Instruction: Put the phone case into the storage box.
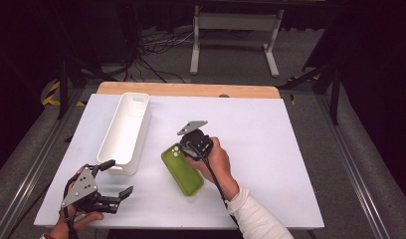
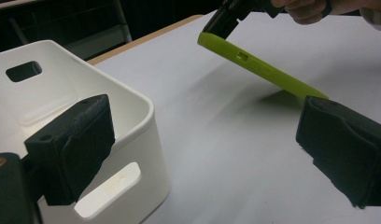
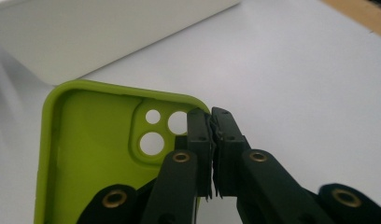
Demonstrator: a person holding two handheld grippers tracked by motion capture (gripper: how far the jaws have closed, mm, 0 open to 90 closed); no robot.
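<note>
right hand-held gripper [image 3: 211,122] pinching green phone case [image 1: 182,170] corner, frame centre | left hand-held gripper [image 1: 120,177] spread, lower left beside white bin [image 1: 125,130]

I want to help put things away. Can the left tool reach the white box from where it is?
Probably yes. The left tool sits open right beside the white box near end, with bare table between them. The green phone case, held by the right tool, lies off to the side.

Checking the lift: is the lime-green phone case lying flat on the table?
No, the lime-green phone case is tilted, its camera end raised by the right gripper.
</note>
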